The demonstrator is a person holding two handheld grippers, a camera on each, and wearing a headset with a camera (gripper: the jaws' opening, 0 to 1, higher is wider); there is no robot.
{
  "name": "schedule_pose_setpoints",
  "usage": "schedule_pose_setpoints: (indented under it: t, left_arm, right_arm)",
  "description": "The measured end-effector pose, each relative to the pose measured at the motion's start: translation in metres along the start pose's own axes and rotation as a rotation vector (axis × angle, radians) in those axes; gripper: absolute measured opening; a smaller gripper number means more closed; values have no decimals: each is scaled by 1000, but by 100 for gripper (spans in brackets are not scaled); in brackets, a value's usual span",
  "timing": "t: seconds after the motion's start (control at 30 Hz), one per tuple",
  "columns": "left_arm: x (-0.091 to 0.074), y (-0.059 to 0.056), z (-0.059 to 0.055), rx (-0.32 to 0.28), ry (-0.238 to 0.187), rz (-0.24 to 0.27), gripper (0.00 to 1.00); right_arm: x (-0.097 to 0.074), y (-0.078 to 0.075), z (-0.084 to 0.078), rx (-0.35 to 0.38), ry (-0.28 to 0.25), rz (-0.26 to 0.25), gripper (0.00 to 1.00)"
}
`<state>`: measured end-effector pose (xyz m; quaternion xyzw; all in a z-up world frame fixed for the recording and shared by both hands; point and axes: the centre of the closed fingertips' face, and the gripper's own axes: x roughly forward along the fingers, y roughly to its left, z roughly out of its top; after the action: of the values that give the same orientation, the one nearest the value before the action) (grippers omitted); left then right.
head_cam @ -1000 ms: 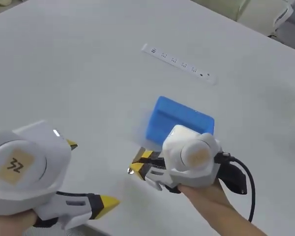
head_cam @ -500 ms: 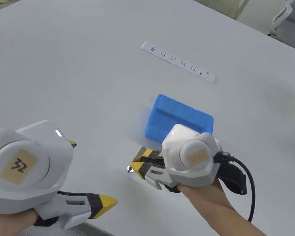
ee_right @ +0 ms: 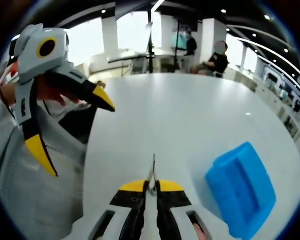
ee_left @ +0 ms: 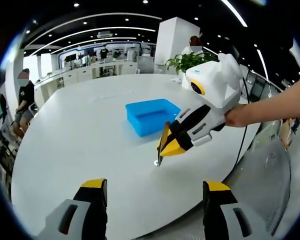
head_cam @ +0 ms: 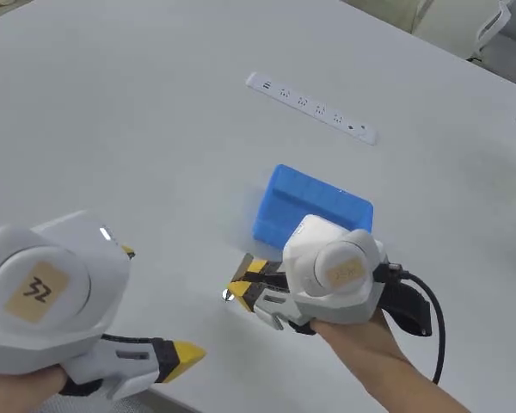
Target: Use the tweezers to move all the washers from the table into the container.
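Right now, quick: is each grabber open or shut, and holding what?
Left gripper: open, holding nothing.
Right gripper: shut on the tweezers.

Left gripper sits at 8 o'clock in head view, jaws wide apart and empty, pointing toward 3 o'clock. Right gripper sits at 5 o'clock, jaws pinched on the tweezers, pointing toward 9 o'clock. Right hand wraps the grip from below, forearm exiting at 5 o'clock.

White power strip lies flat; probably a potted plant farther off.
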<state>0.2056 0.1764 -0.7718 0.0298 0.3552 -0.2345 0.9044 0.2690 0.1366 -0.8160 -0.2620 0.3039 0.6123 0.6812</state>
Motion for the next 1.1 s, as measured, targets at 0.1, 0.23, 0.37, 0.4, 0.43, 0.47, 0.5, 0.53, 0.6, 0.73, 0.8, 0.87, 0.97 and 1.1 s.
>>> schedule_pose_setpoints:
  t: [0.1,0.23,0.37,0.4,0.43,0.47,0.5,0.53,0.6,0.73,0.8,0.87,0.97,1.1]
  left_arm:
    - [1,0,-1,8,7,1,80]
    - [1,0,-1,11,8,-1,80]
    - [2,1,-1,14,7,0,79]
    - [2,1,-1,13,8,0,79]
    - [2,1,-1,13,8,-1,79]
    - [2,1,-1,12,9,-1,79]
    - [2,1,-2,12,11,-1,79]
    - [3,1,-2,14,12,-1,79]
    - [3,1,-1,15,11,-1,79]
    - [2,0,1,22,9,-2,80]
    - [2,0,1,24,9,-3,81]
    - [1,0,1,27,10,-2,81]
    - [-1,0,2,32,6,2,81]
    - [-3,0,3,42,4,9,80]
  right_arm:
    - [0,0,1,0,-1,1,4]
    - [1,0,2,17,-4,7,4]
    - [2,0,-1,9,4,3,4]
    - [2,0,-1,3,5,2,4]
    - [2,1,-1,1,4,2,4]
    - [2,1,-1,-1,4,0,4]
    - [2,1,-1,-1,4,-4,3]
    - [3,1,-1,-2,1,-6,3]
    - [4,3,-3,-5,5,-8,3]
    - [5,3,-1,8,-20,-21,3]
    - [4,1,-1,23,-25,-22,2]
    - [4,1,-1,32,-23,-24,2]
    - [4,4,-2,14,-22,-30,2]
    - [2,4,-2,51,-24,-35,2]
